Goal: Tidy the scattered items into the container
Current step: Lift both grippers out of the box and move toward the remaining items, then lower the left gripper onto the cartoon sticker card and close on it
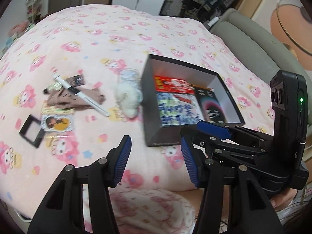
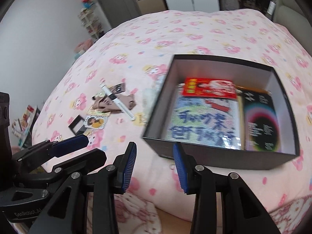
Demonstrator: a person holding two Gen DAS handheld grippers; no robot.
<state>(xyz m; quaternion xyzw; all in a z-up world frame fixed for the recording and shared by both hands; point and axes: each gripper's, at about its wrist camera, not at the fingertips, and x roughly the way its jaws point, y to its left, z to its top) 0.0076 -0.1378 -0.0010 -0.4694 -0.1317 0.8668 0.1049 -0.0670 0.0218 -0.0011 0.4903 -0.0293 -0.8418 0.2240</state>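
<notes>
Left gripper (image 1: 154,161), black w/ blue ribbed pads: jaws apart, nothing between them, hanging over the pink flower-print bedspread (image 1: 97,39). Right gripper (image 2: 154,165), same build: jaws also apart & empty, narrower gap than the left, just short of the near wall of the black open-top cardboard box (image 2: 282,101). In the left wrist view the right gripper shows at the right edge, fingertips over the box's near rim.

Box sits on the bedspread, upright. Inside: a red printed packet (image 2: 209,87) toward the far wall, a blue-and-white patterned flat item w/ blue writing (image 2: 202,124) below it, a black booklet w/ a pink-green ring (image 2: 261,122) along the right wall, a yellow pencil (image 2: 253,89) at the far corner.

Outside, left of the box: a white fluffy plush (image 1: 126,97) touching its wall; further left a white comb-like strip (image 1: 78,91) lying across a crumpled beige cloth (image 1: 64,99); near them a cartoon-figure card (image 1: 56,122) and a small black square frame (image 1: 32,131), just beside each other. Frames blurred, fine print unreadable.
</notes>
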